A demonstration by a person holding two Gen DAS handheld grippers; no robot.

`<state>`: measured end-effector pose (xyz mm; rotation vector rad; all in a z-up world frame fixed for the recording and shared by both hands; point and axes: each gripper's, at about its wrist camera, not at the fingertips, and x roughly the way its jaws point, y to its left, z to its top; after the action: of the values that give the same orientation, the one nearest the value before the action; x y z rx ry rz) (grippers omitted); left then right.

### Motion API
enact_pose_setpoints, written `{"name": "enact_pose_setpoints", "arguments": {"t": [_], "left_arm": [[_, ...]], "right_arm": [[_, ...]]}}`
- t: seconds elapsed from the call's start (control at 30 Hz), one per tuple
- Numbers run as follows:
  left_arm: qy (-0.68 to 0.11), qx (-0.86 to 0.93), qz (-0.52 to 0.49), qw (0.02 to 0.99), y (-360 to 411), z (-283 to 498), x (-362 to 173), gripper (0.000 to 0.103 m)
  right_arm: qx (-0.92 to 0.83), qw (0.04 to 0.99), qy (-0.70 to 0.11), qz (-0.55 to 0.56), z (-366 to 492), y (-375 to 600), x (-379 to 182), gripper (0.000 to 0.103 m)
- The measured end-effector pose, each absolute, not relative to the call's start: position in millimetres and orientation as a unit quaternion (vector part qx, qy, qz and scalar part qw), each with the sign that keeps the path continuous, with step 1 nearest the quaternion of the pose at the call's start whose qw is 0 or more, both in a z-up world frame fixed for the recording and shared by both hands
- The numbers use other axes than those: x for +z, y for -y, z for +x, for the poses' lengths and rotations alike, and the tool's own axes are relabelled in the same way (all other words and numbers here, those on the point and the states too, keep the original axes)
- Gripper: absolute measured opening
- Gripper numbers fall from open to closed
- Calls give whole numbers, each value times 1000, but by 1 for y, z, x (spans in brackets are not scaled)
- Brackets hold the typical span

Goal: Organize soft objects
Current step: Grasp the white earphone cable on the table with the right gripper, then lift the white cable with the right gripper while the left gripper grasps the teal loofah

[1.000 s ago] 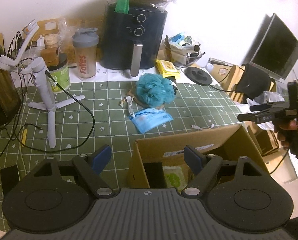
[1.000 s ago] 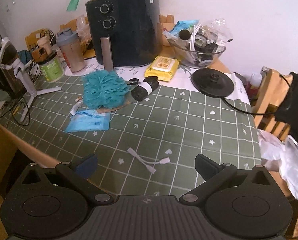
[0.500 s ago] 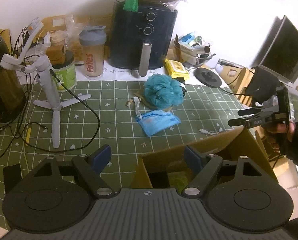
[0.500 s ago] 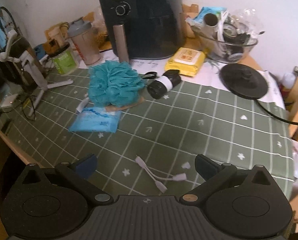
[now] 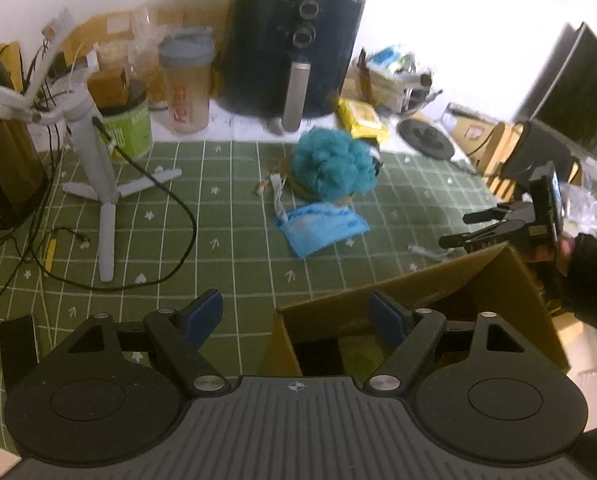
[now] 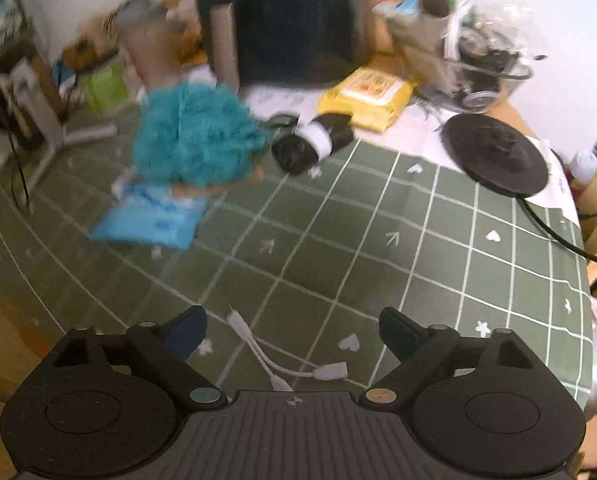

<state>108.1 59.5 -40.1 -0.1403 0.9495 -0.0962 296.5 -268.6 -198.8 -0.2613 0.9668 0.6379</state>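
Both claws are hanging released and empty, the right claw (image 6: 292, 330) narrowing while nearing the teal bath pouf (image 6: 196, 136); it should be straddling its middle.

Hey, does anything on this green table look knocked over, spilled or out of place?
Yes: a black bottle with a white band lies on its side beside the teal bath pouf, not upright. A loose white adapter cable lies by itself on the green tablecloth. Nothing looks spilled.
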Motion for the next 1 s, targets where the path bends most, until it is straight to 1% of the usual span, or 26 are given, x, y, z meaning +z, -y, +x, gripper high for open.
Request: {"name": "enact_pose_setpoints", "arguments": {"t": [0.1,0.13,0.17,0.23,0.3,0.4,0.43,0.47,0.53,0.57,0.63,0.67,0.73,0.8,1.0], "left_arm": [[-484,-38,-52,873,-60,117,-59,80],[-490,-35,-48,870,-60,120,-64,80],[-495,-34,-44,867,-61,123,-69,80],[-503,-27,-38,863,-62,129,-76,80],[-503,-31,-36,863,-62,133,-80,80],[-502,-35,-31,863,-61,137,-82,80],[-501,-35,-29,864,-60,138,-82,80],[-500,-36,-28,865,-58,139,-82,80],[-500,-40,-26,865,-56,142,-82,80],[-500,-41,-27,865,-55,143,-82,80],[-499,-48,-27,865,-53,143,-80,80],[-497,-51,-27,866,-52,143,-79,80],[-493,-57,-27,868,-50,143,-76,80],[-485,-68,-33,871,-50,142,-70,80],[-458,-86,-30,884,-45,148,-51,80]], "right_arm": [[307,818,-461,-157,295,259,-214,83],[310,814,-462,-167,294,256,-218,78],[315,810,-462,-176,293,253,-221,76],[322,802,-462,-197,290,248,-228,67],[326,799,-459,-213,287,245,-232,62],[328,799,-458,-211,286,246,-234,60],[331,797,-461,-206,286,248,-234,54],[334,795,-465,-201,286,248,-233,50],[341,791,-467,-202,283,248,-232,35],[344,788,-466,-207,281,247,-231,32],[349,784,-468,-212,279,245,-230,22],[352,782,-467,-216,278,244,-230,20],[357,777,-466,-227,276,241,-230,12],[360,772,-466,-240,275,237,-230,8],[352,773,-468,-244,274,237,-229,6]]}}
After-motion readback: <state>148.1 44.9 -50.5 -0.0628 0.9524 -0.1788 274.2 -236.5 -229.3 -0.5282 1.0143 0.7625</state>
